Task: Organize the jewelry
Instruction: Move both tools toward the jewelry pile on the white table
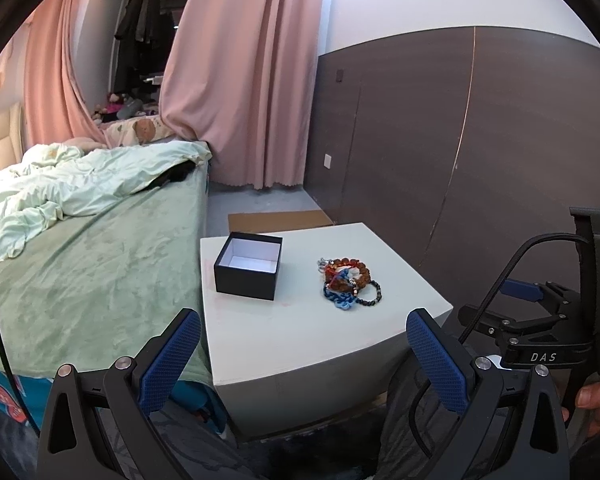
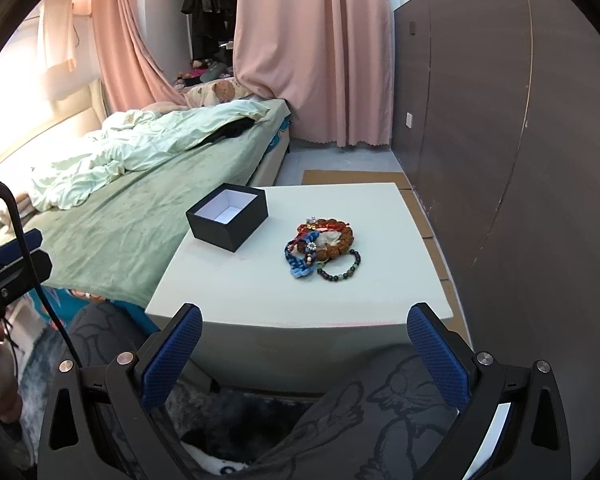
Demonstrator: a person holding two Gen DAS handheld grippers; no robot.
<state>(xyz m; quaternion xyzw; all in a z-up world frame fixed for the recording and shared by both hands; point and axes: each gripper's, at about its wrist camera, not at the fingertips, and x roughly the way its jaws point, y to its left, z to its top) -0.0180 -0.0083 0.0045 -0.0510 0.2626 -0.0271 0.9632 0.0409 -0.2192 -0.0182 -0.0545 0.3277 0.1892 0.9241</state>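
A pile of bracelets (image 1: 349, 282) lies on a small white table (image 1: 300, 332): brown and red beads, a blue chain, dark beads. It also shows in the right wrist view (image 2: 322, 250). An open black box (image 1: 249, 265) with a white inside stands to its left, empty; the right wrist view shows it too (image 2: 228, 216). My left gripper (image 1: 304, 354) is open and empty, held short of the table's near edge. My right gripper (image 2: 305, 350) is open and empty, also short of the near edge of the table (image 2: 260, 300).
A bed with a green sheet (image 1: 92, 264) and rumpled duvet adjoins the table on the left. A dark panelled wall (image 1: 480, 140) runs along the right. Pink curtains (image 1: 244, 80) hang behind. Cardboard (image 2: 352, 178) lies on the floor beyond the table.
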